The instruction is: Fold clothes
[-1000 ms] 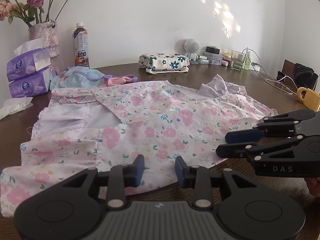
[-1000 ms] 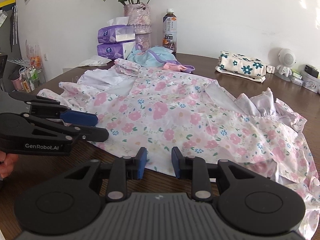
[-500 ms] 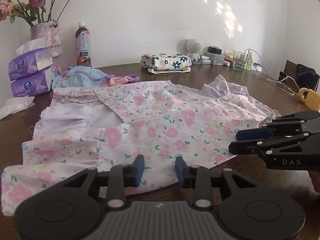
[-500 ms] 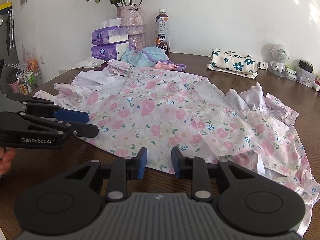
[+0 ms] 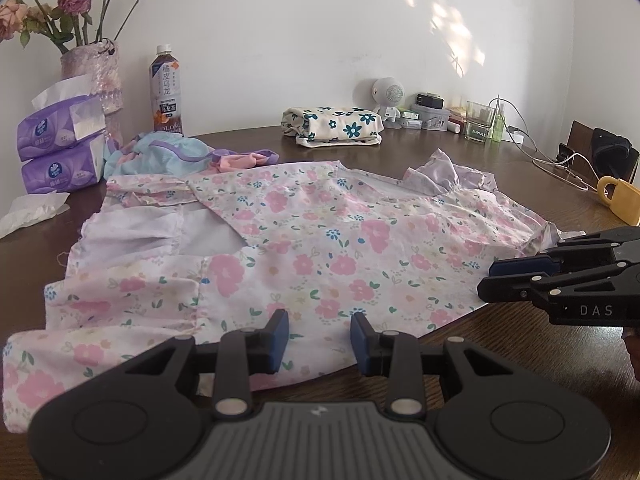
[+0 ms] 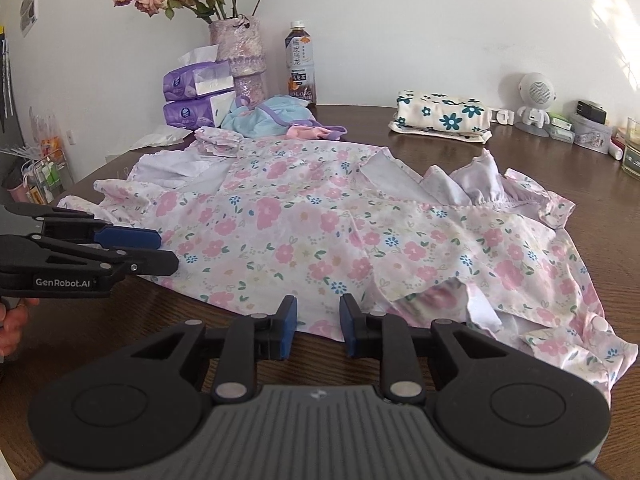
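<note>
Both sets of jaws parted w/ a gap, nothing between them. Left gripper (image 5: 319,338) low over the near edge of the desk (image 5: 500,160), blue pads (image 5: 279,340) over the hem of the floral dress (image 5: 304,256), contact not clear. Right gripper (image 6: 318,326) likewise at the near edge, pads (image 6: 289,332) at the hem further along, holding no cloth. From the left wrist view, right gripper (image 5: 490,280) coming in from the right w/ fingers stacked one above the other, tips at the dress's right edge; from the right wrist view, left gripper (image 6: 166,250) coming in from the left the same way, tips at the dress's left edge. Bit of a hand (image 6: 10,320) under it at the frame's left edge.

Dress spread wide across the desk's middle, pink-and-blue flower print, partly folded over itself: pale lining showing towards the far left, ruffled sleeve bunched up towards the far right, some cloth rumpled near the right front edge.

Along the far edge: vase of roses (image 6: 240,56), two stacked purple tissue packs (image 5: 60,148) just beside it, tea bottle (image 5: 166,92), crumpled blue & pink garment (image 5: 168,156) touching the dress's far side. Folded cream cloth w/ dark flowers (image 5: 332,126) further right, apart from the dress. Small white robot-shaped speaker (image 6: 534,96) and assorted bits behind it. Loose tissue (image 5: 32,208) at the left edge. Yellow mug (image 5: 620,200) at the right edge.
</note>
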